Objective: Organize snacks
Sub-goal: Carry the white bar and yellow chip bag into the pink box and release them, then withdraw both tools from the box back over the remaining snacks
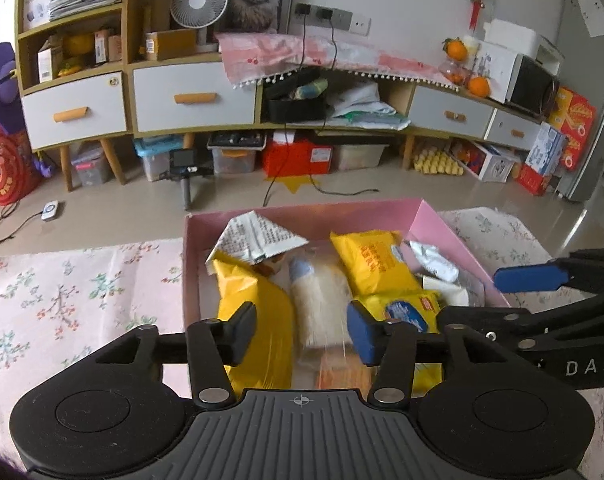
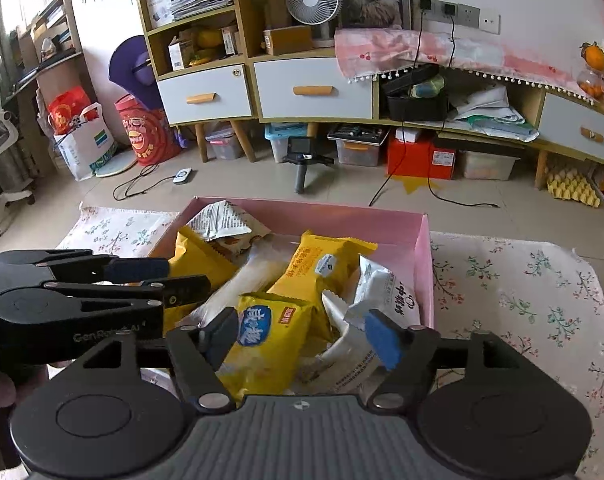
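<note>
I hold both grippers over the near edge of the pink box (image 1: 429,216), where the snacks lie piled. My left gripper (image 1: 303,330) is spread over a clear bag (image 1: 321,300), pinching nothing; my right gripper (image 2: 302,334) is spread above a yellow packet (image 2: 270,328), seemingly clear of it. The packing step looks finished; next I judge tidying or withdrawing. Only the right view shows the white packet (image 2: 385,288) by the right wall.
</note>
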`<state>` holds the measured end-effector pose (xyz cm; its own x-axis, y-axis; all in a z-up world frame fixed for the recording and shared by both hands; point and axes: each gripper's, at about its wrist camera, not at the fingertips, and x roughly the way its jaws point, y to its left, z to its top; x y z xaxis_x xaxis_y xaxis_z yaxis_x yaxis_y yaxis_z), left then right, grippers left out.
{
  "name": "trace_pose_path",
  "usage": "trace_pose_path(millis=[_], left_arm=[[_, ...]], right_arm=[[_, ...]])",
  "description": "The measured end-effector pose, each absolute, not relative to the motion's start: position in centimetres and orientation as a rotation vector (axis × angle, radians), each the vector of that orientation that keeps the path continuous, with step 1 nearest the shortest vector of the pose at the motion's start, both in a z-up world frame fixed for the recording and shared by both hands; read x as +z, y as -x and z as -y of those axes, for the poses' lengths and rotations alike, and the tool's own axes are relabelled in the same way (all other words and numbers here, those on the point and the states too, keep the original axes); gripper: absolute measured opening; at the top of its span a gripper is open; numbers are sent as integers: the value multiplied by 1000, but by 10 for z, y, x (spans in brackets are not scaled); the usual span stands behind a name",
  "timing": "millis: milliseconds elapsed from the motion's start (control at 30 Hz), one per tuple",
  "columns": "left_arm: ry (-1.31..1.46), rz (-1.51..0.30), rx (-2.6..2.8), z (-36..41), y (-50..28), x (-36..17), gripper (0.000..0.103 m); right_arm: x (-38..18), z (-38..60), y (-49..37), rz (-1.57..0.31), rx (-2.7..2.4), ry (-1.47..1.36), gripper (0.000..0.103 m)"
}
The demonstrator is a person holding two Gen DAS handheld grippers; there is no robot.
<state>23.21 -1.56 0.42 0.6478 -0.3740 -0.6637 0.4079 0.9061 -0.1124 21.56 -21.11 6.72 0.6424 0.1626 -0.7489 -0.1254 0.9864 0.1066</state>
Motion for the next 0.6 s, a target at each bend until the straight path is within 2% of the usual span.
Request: trace_pose_path(millis=[367, 600], left_arm=[[-95, -785, -405, 6, -201, 21, 78], [-152, -830, -369, 0, -176, 22, 88]], right_arm=[[84, 212, -191, -883, 137, -27, 69], [94, 211, -167, -880, 130, -37, 78]])
